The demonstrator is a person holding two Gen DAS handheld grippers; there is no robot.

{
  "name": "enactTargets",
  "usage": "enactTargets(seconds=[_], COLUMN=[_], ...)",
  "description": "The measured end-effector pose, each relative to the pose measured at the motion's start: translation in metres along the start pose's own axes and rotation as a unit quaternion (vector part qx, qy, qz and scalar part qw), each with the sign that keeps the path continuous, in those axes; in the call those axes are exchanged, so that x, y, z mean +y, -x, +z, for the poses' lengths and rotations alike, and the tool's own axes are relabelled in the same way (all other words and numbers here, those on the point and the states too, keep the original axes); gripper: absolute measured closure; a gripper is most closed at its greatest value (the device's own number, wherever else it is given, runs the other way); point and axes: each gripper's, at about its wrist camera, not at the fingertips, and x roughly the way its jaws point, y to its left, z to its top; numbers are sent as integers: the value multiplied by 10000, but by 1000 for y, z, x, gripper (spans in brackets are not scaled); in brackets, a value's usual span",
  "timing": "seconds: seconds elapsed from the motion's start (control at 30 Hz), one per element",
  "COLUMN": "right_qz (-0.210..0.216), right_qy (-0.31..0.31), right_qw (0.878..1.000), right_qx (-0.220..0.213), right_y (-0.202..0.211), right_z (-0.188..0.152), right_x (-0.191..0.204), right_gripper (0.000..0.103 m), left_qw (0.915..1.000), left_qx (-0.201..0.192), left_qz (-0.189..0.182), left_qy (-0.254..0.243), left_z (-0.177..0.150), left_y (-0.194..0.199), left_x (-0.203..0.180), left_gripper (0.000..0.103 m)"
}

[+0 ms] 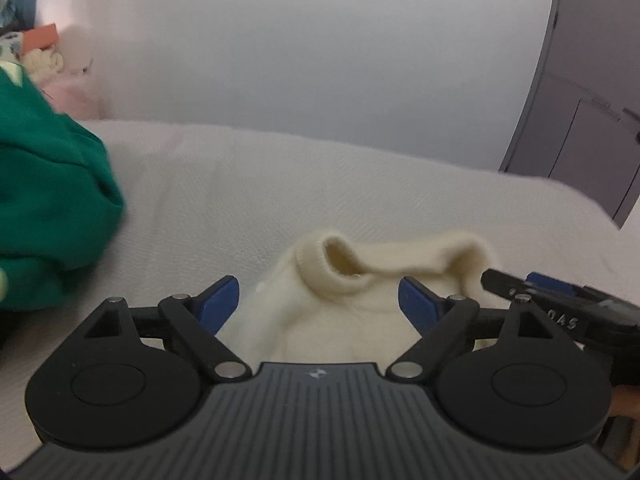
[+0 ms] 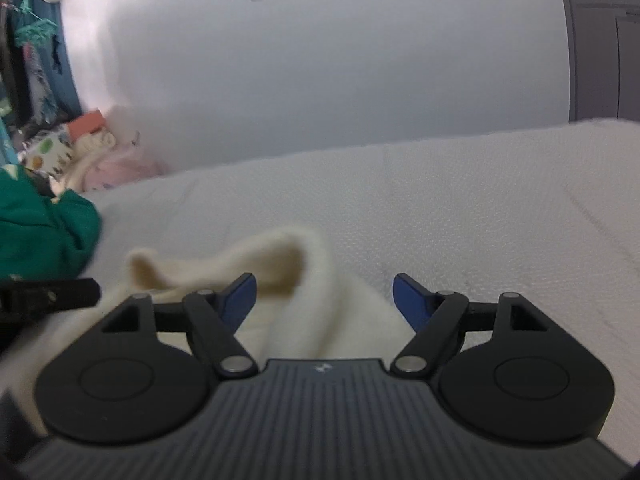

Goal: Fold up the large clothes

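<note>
Cream sweater (image 1: 352,320) lies on the white bed (image 1: 280,184), low centre of both views, collar opening facing up, likely laid out for folding. Left tongs (image 1: 319,300) spread wide over the collar, gripping nothing. Right tongs (image 2: 324,298) likewise wide apart, empty. Green garment (image 1: 48,200) heaped at left edge, apparently waiting.

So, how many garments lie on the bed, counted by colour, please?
Cream: 1, the cream sweater
Green: 1, the green garment
Total: 2 on the white bed; both grippers, left and right, are open.
</note>
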Motion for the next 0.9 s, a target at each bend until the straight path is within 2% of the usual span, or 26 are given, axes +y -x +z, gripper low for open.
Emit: enactTargets(seconds=[0.13,0.27,0.4,0.53,0.77,0.9], right_qz=[72,149,275,275,441,527], right_qy=[139,286,429,565,843,857], right_qw=[9997,9991,9984,9980,9954,9945], right_qx=[-181,-259,-253,-85,113,284], right_y=[63,125,187,233,297,308], right_z=[-7,-15,-30,-40,-69,-86], right_x=[17,34,49,64,81,91], right_gripper=[26,26,26,26,26,26], left_qw=[9994,9987,9982,9981,9965,9950], left_qx=[-302,-466,-486,-458,-252,29], left_qz=[160,211,221,229,318,367], left_qy=[-99,72,267,341,736,926], left_z=[-19,-43,-78,-117,-178,-207], left_y=[67,147,219,272,310,304], left_x=[2,6,12,16,28,37], left_gripper=[13,13,13,13,13,13])
